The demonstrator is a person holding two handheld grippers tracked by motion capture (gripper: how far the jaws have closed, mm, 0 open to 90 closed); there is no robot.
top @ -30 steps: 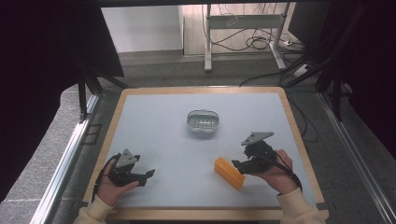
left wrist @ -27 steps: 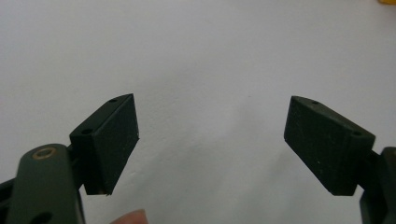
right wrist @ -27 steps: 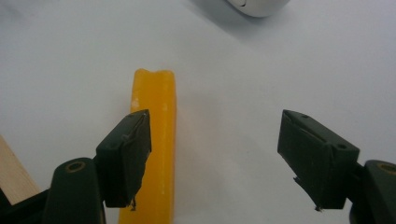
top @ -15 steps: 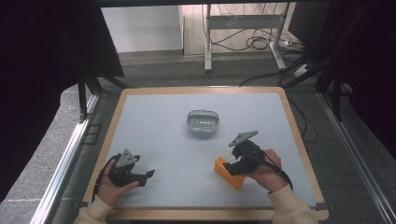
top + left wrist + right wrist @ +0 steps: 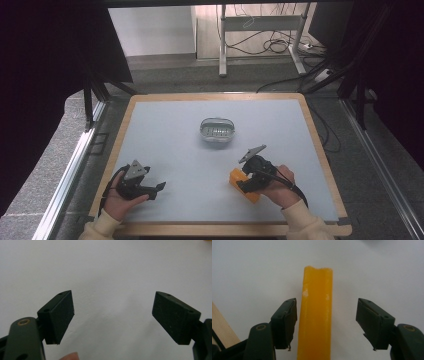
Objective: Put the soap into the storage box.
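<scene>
I held my right gripper (image 5: 243, 184) over the orange block (image 5: 244, 185), which lay on the pale grey table top (image 5: 170, 140) toward my side of the metal bowl (image 5: 217, 132) and a little to its right. Along that gripper's own camera, the block (image 5: 315, 312) ran lengthwise between the two jaws, which stood wide apart around it; the left pad (image 5: 287, 322) sat just beside the block's edge, and whether it touched I could not tell, while the right pad (image 5: 372, 323) stood well clear, so nothing was gripped. My left gripper (image 5: 159, 187) rested low on the table, well to the left of the bowl and nearer me. Its jaws (image 5: 113, 320) were spread wide over bare table with nothing between them.
</scene>
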